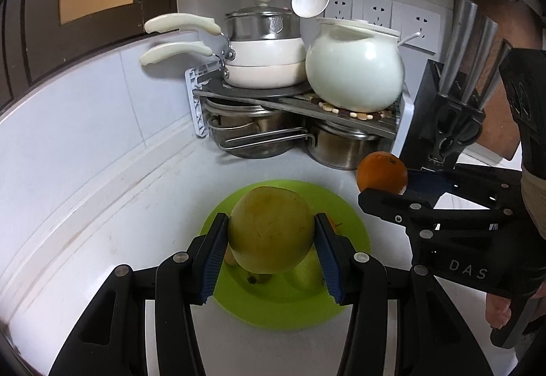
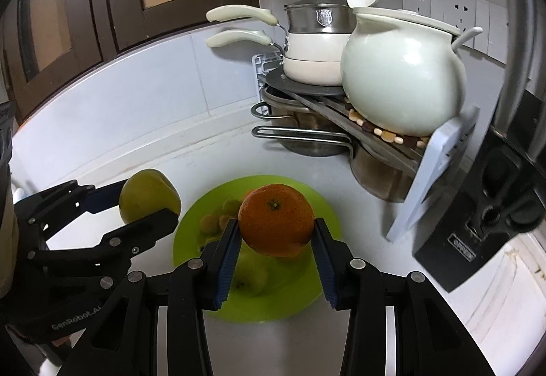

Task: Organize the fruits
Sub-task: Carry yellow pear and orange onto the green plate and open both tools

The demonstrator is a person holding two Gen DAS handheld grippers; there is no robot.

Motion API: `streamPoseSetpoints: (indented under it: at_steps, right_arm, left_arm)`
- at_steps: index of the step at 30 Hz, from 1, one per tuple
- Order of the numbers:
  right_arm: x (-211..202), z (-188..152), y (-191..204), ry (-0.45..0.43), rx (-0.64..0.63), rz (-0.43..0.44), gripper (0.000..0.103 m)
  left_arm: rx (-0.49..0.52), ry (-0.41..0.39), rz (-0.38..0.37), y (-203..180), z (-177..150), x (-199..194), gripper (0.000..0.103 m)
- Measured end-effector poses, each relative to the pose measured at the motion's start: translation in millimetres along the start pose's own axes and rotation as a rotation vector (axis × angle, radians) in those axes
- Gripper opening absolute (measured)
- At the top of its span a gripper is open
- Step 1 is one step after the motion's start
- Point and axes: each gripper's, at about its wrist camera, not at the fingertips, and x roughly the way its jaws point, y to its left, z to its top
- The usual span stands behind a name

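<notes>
1. My left gripper is closed partway on a yellow-green apple; both blue pads press its sides, and it is held clear above the green plate.
2. My right gripper is closed partway on an orange, one pad on each flank, stem end facing the camera, also above the plate.
3. In the right wrist view, the left gripper with its apple sits at 9 o'clock of the orange, just beside the plate rim.
4. Small yellow-green fruits lie on the plate, blurred under the orange.
5. At 12 o'clock beyond the plate, a corner rack carries stacked saucepans and a white pot.
6. A knife block stands at 2 o'clock in the left wrist view.
</notes>
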Motion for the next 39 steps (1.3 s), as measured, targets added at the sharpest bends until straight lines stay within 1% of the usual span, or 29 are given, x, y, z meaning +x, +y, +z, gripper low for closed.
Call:
streamPoseSetpoints:
  at_steps: [10,16,23,30,32,35,39]
  right_arm:
    - [41,18,-13,0.048,0.001,-0.009,0.043]
    - [71,15,-20,0.098,0.004,-0.007,0.043]
    - [99,8,-28,0.149,0.018,0.008,0.043]
    - [117,5,-33,0.186,0.042,0.023,0.043]
    - [119,4,-33,0.198,0.048,0.028,0.043]
    - [117,4,-31,0.19,0.048,0.024,0.05]
    - [106,4,-27,0.175,0.042,0.018,0.05]
  left_arm:
    - [-0.005,0.067,-0.02,10,8,44,0.05]
    - [0.017,0.113,-0.015,10,4,73,0.05]
    - [0.008,0.158,-0.023,14,-1,97,0.05]
    - [-0.002,0.18,-0.026,15,-4,107,0.05]
    - [-0.008,0.164,-0.023,16,-2,104,0.05]
    - [-0.012,0.149,-0.006,17,0,96,0.052]
    - [-0.038,0.128,0.03,23,0,78,0.054]
